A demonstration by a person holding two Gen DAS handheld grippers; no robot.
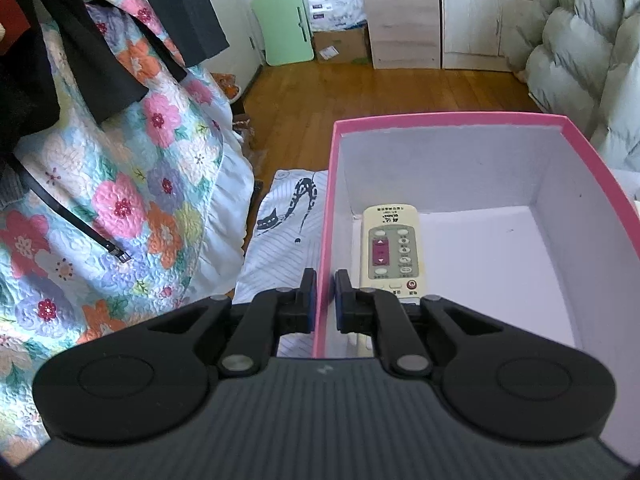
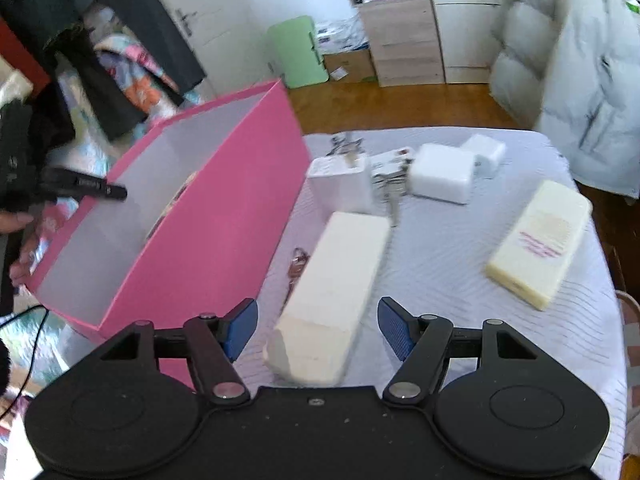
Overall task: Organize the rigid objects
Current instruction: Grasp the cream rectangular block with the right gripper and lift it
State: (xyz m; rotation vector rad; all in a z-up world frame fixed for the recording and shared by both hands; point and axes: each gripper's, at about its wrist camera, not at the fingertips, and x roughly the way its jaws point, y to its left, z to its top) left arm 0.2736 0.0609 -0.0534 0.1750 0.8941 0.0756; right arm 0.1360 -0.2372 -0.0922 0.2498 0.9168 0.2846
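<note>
A pink box [image 1: 440,118] with a white inside stands on the cloth-covered table [image 2: 460,320]. A white remote control [image 1: 390,248] lies in it. My left gripper [image 1: 325,280] is shut on the box's left wall, one finger inside and one outside; the right wrist view shows this gripper [image 2: 122,192] at the box's [image 2: 224,216] far wall. My right gripper [image 2: 315,307] is open, and the near end of a long cream block [image 2: 332,292] lies between its fingers, untouched. Further out lie a cream box with red print [image 2: 540,240], three white chargers [image 2: 440,174] and keys [image 2: 390,188].
A small pinkish trinket [image 2: 298,264] lies between the box and the block. A floral quilt [image 1: 120,200] with dark clothes hangs at the left. Beyond the table are a wooden floor [image 1: 380,88], a green folding table [image 1: 284,28], a cabinet [image 1: 404,20] and a puffy coat [image 2: 580,80].
</note>
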